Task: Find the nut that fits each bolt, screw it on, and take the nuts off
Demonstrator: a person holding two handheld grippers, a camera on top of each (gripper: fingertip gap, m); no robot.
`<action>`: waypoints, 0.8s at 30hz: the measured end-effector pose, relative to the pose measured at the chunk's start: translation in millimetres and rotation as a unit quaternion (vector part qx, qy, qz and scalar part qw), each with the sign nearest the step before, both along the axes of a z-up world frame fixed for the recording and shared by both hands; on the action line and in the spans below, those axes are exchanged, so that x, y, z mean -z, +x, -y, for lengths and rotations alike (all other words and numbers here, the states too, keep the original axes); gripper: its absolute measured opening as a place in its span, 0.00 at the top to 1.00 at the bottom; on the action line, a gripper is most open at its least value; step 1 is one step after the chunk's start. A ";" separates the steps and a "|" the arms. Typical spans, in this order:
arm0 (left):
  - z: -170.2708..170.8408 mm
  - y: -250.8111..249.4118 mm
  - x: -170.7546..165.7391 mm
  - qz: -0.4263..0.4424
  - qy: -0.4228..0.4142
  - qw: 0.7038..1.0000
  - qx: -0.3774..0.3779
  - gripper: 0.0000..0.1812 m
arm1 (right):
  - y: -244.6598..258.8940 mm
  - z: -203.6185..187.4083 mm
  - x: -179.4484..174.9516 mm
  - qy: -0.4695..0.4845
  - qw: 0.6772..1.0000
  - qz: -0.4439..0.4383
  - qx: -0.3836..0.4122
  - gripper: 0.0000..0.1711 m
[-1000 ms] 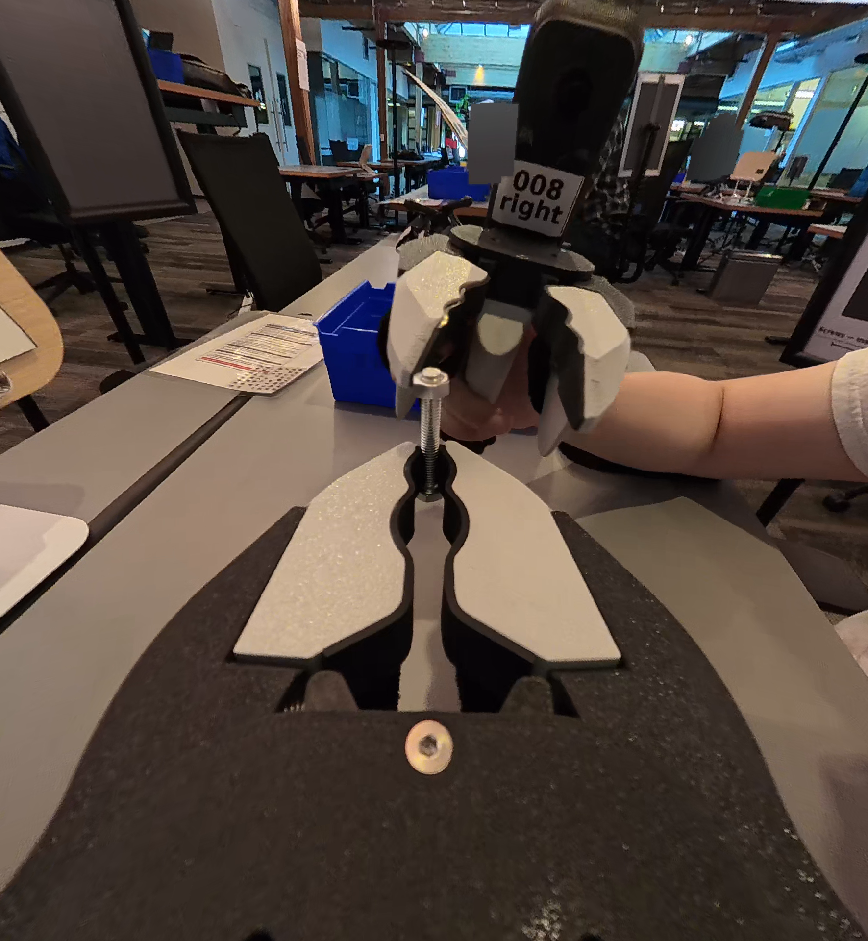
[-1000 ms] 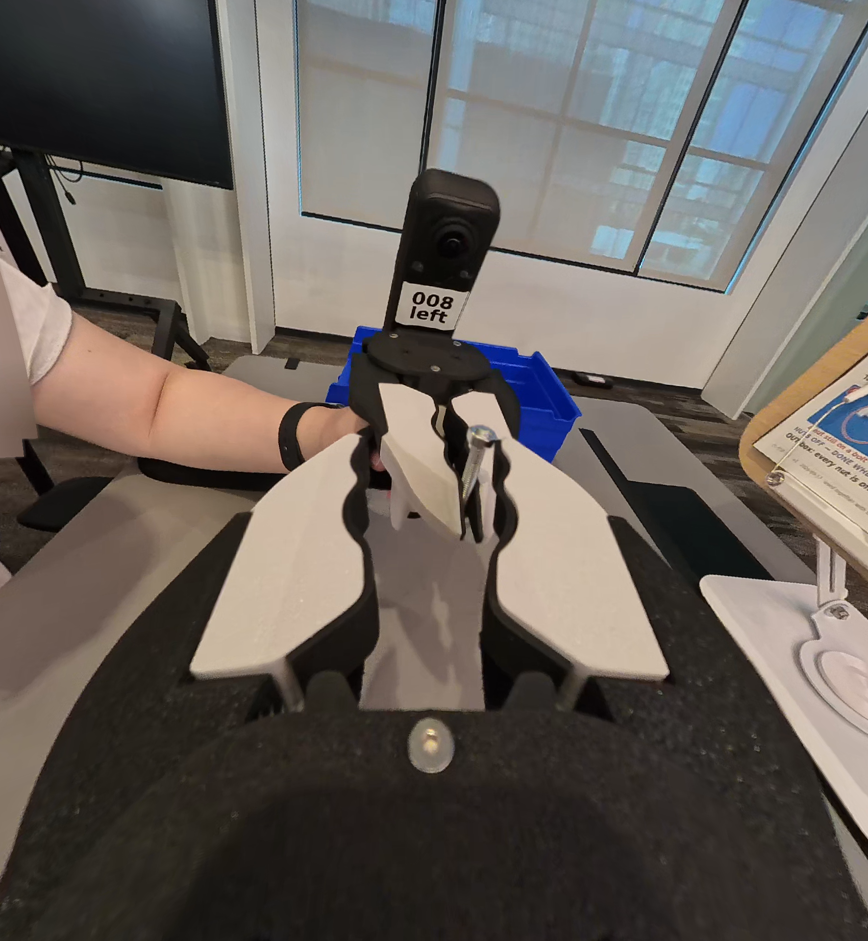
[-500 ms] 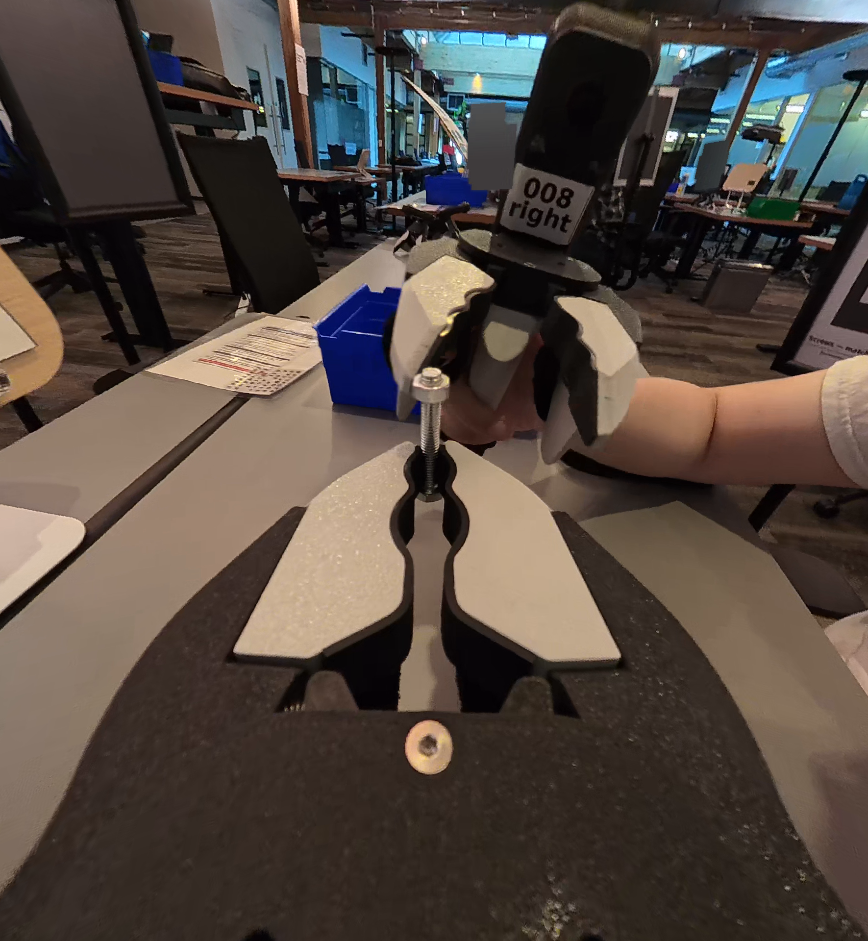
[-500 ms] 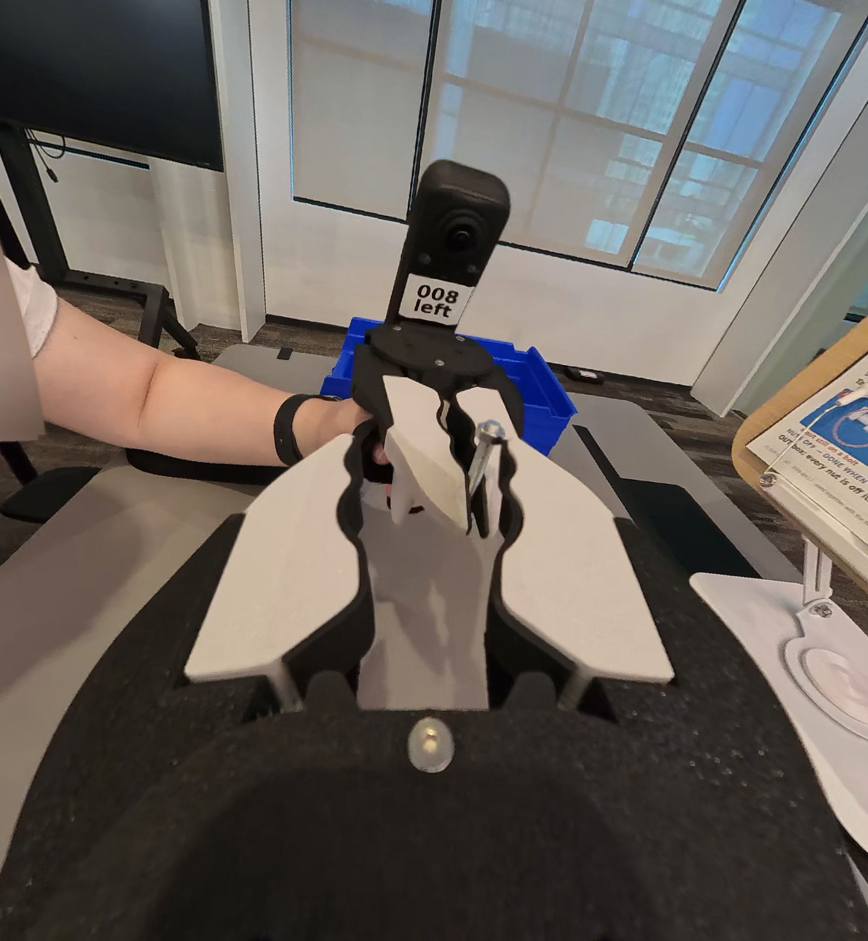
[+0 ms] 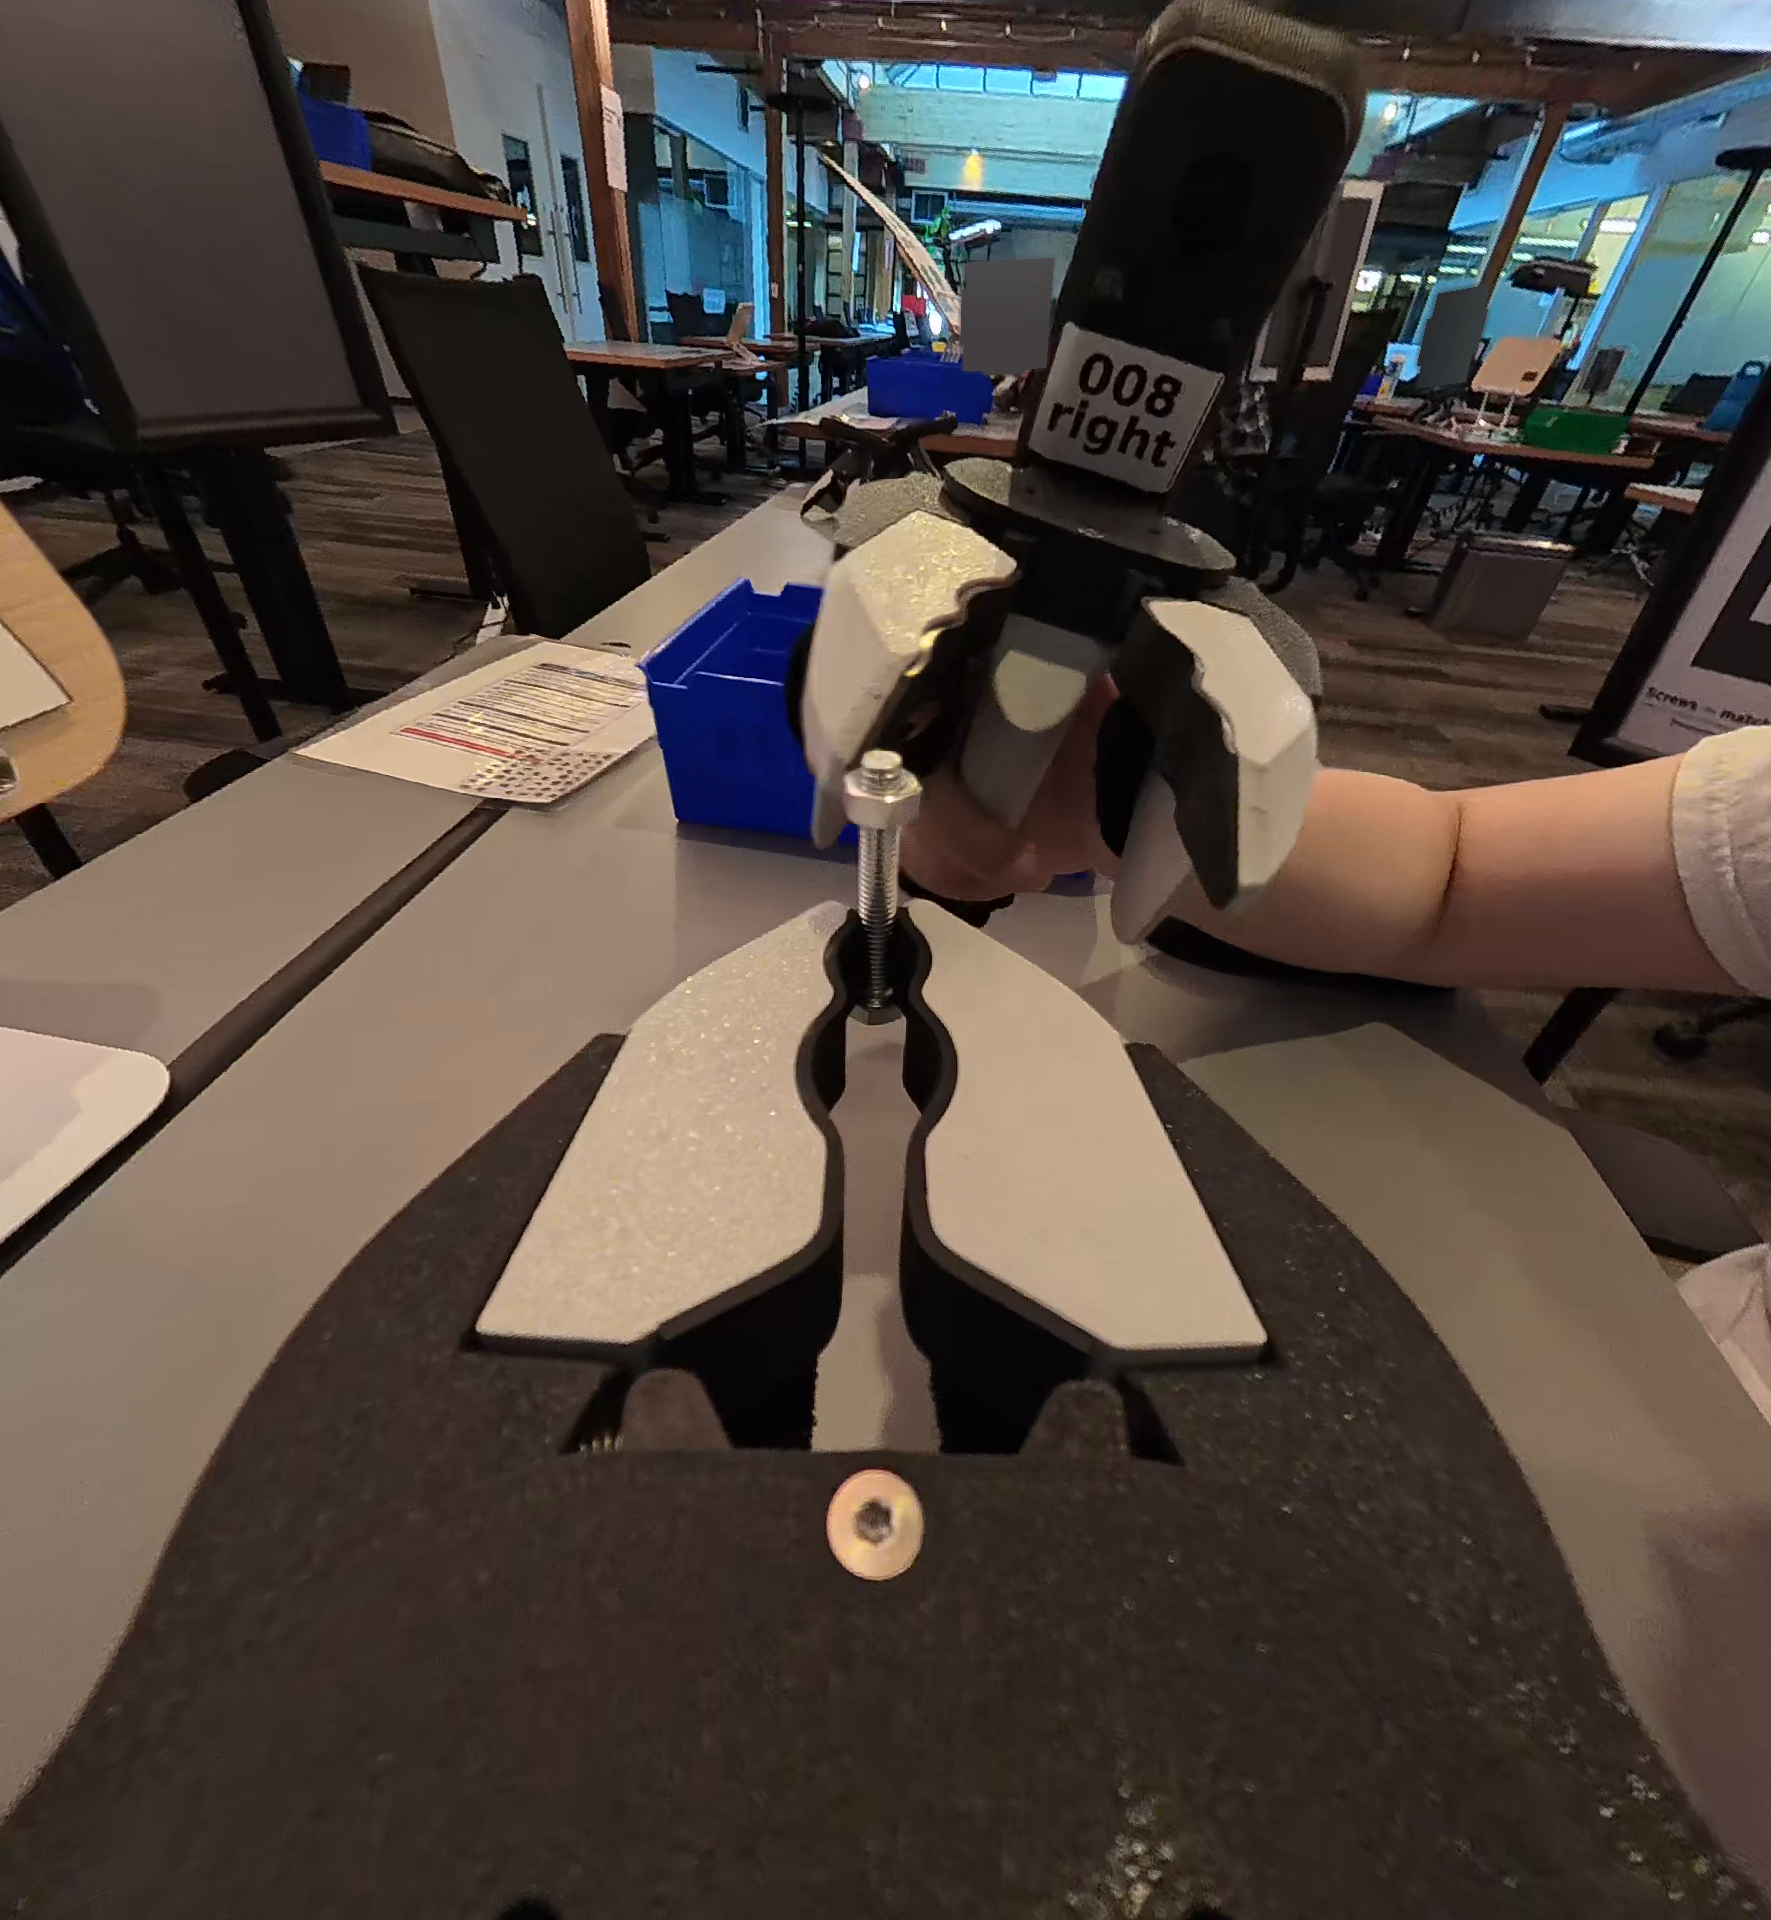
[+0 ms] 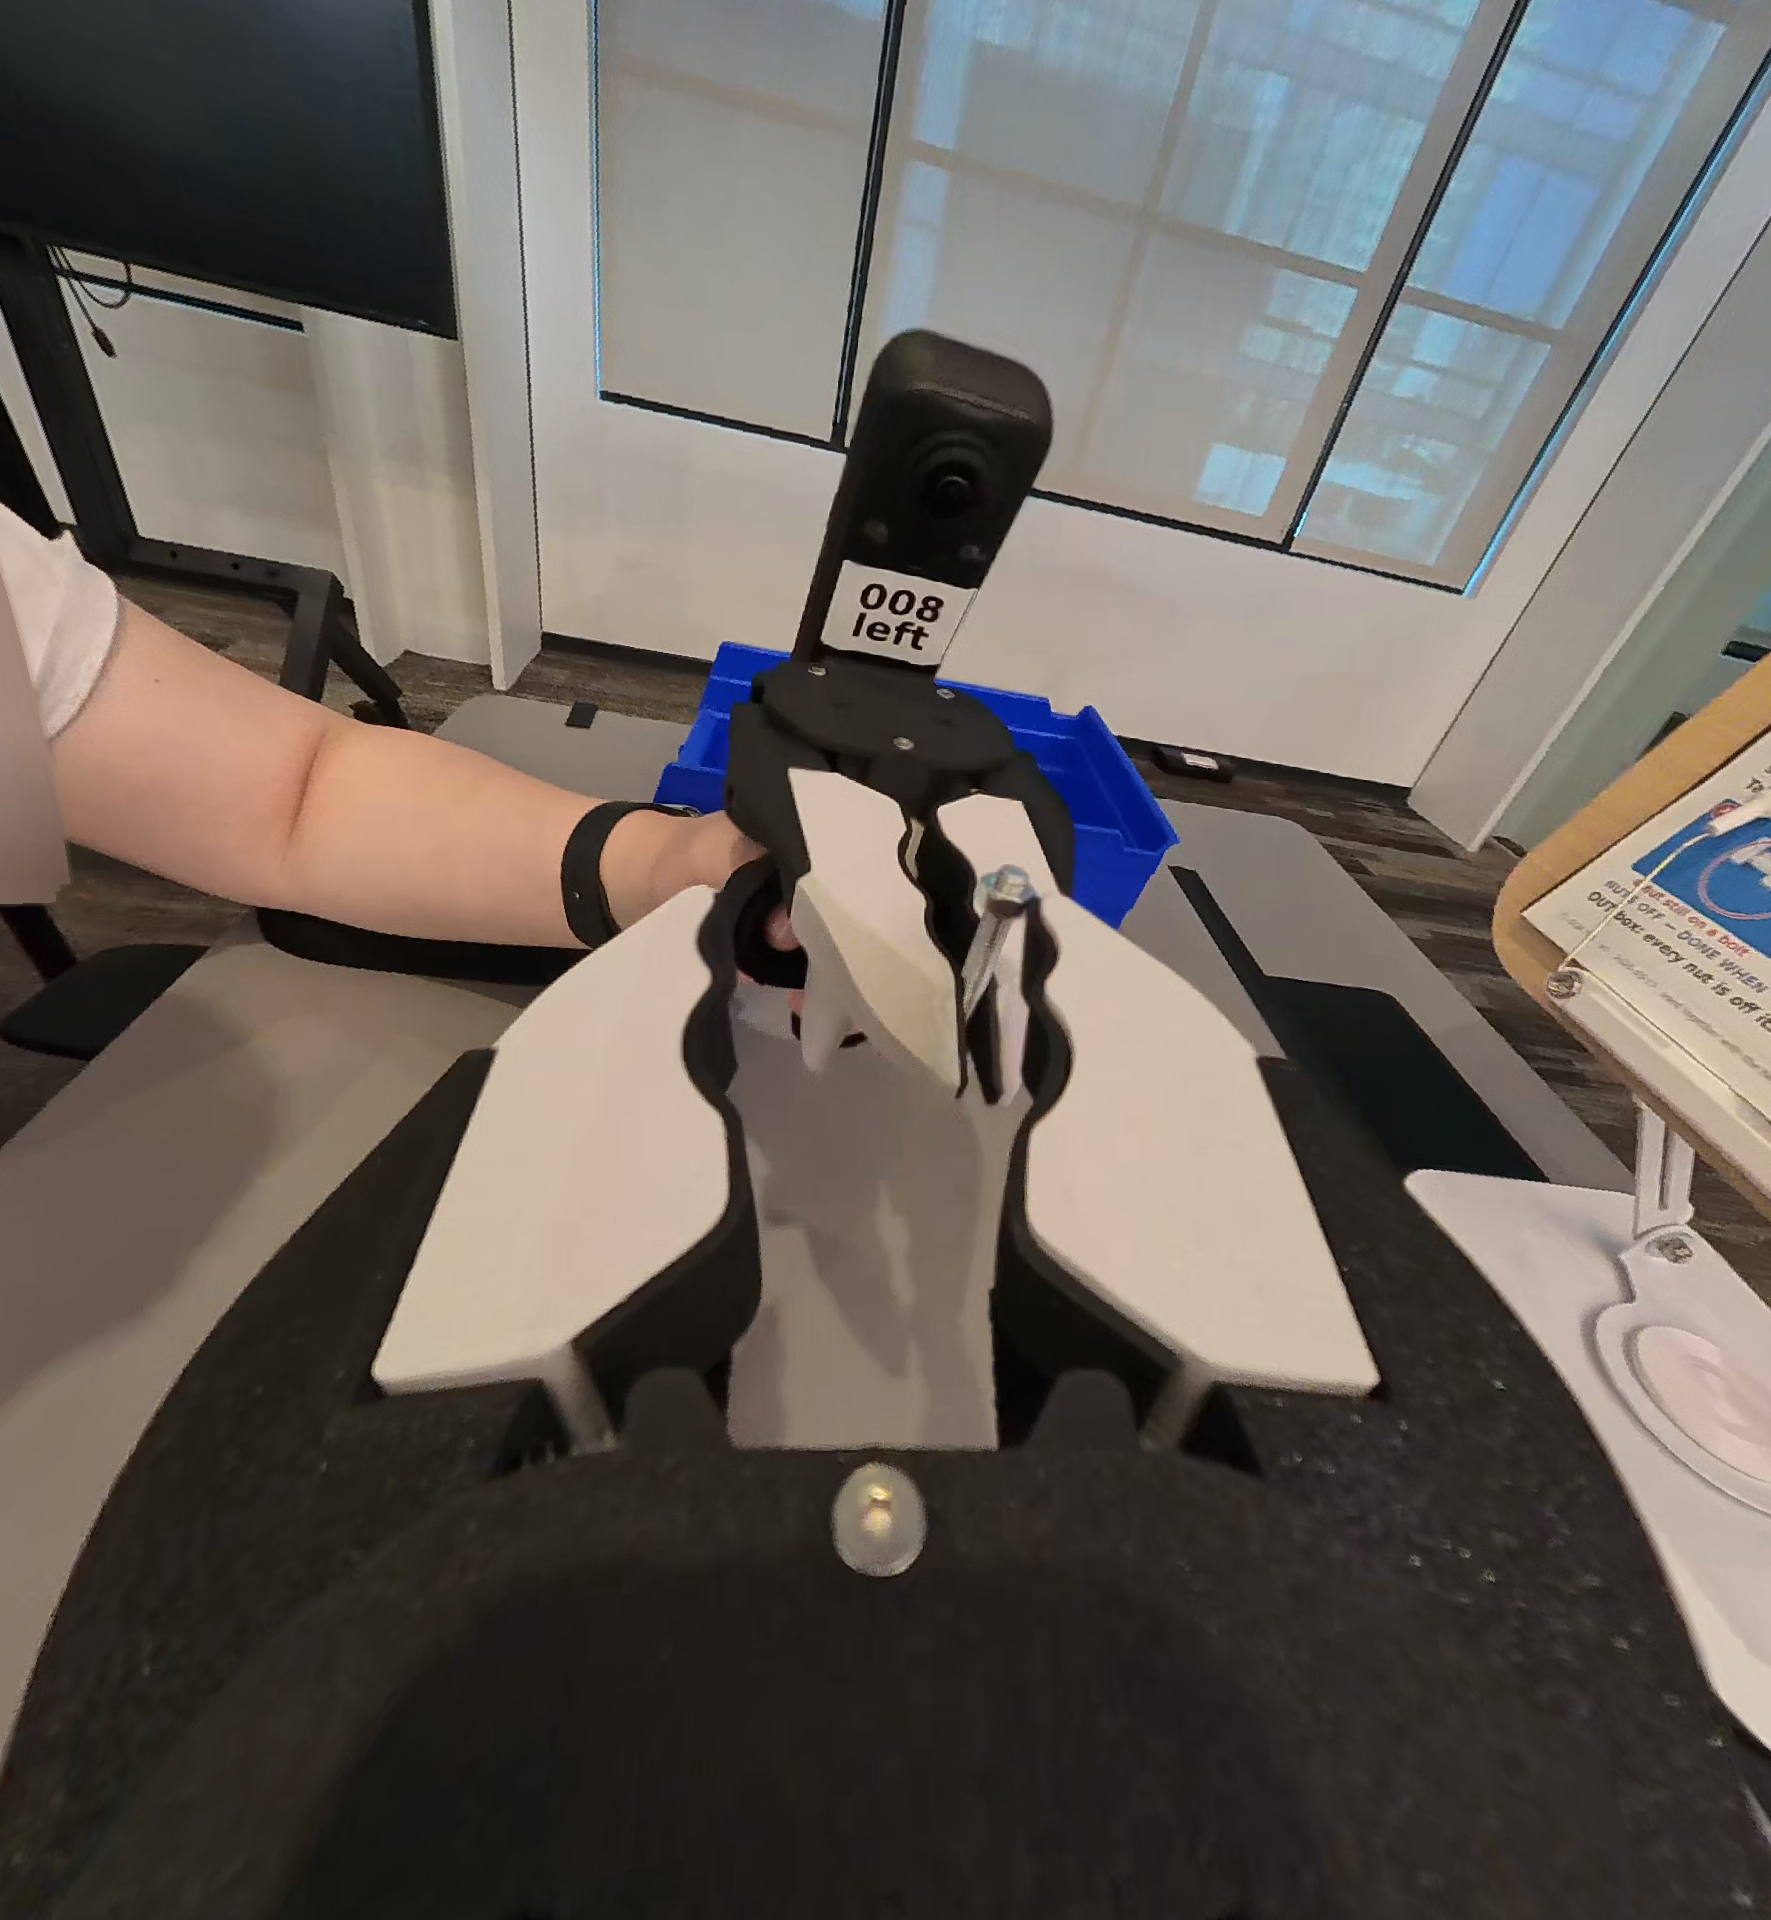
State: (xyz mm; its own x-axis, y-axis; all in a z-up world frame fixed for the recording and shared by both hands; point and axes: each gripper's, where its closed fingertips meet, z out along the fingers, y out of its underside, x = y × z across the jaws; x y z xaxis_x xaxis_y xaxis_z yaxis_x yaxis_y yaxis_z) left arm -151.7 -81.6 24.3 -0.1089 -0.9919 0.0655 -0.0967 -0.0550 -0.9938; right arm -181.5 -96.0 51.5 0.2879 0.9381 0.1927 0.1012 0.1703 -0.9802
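My left gripper (image 5: 876, 940) is shut on the lower end of a threaded silver bolt (image 5: 875, 894) and holds it upright above the grey table (image 5: 507, 997). A silver nut (image 5: 881, 796) sits at the bolt's top. My right gripper (image 6: 876, 930) is open and faces the left one. The bolt (image 6: 990, 951) and its nut (image 6: 1006, 888) stand between its fingers, close to the right-hand one (image 6: 1151, 1122). I cannot tell whether they touch. The right gripper also shows in the left wrist view (image 5: 985, 873), and the left gripper in the right wrist view (image 6: 964, 1060).
A blue bin (image 5: 725, 707) stands on the table behind the grippers; it also shows in the right wrist view (image 6: 1099, 810). A printed sheet (image 5: 517, 717) lies beside it. A white tray (image 6: 1639, 1351) and a wooden instruction board (image 6: 1691, 914) are at the side. The person's forearm (image 5: 1380, 873) reaches in. The tips of both grippers are at nearly the same place.
The right gripper has shifted slightly up and to the right in the left wrist view and stays open around the nut. The left gripper keeps the bolt upright.
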 end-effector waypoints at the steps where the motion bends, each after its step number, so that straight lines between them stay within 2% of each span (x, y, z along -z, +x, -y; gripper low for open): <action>1: -2.7 -1.4 -1.4 0.003 -0.004 1.000 -0.004 0.98 | 1.9 2.1 -2.1 -0.004 1.000 -0.005 -0.009 0.74; 3: -4.4 -2.5 -1.3 0.004 -0.009 1.000 -0.003 0.98 | 4.4 0.8 -5.6 -0.009 1.000 -0.015 -0.007 0.75; 6: 2.2 0.7 1.0 0.001 -0.005 1.000 0.009 0.98 | 3.4 -5.3 -4.4 -0.002 1.000 -0.020 0.016 0.70; 13: 8.2 5.4 6.1 -0.015 0.012 1.000 0.014 0.98 | -9.5 0.6 5.9 0.005 1.000 0.006 0.001 0.67; 16: -1.7 -1.0 1.1 -0.005 0.006 1.000 -0.001 0.98 | -2.9 -2.2 3.4 0.006 1.000 0.007 0.010 0.68; 18: -5.6 -4.1 -2.8 0.007 -0.013 1.000 -0.003 0.98 | 1.8 -1.2 0.5 -0.002 1.000 -0.002 0.001 0.74; 24: 10.9 2.2 0.4 0.000 -0.006 0.999 0.032 0.98 | -0.1 -6.8 0.7 -0.010 1.000 -0.019 0.013 0.68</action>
State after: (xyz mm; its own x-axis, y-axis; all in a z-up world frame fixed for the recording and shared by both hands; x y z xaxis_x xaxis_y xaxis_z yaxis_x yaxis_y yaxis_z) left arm -149.4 -92.5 23.9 -0.1729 -0.9819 0.0778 -0.1013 -0.0609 -0.9930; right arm -181.6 -89.2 50.8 0.3185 0.9337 0.1634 0.0688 0.1492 -0.9864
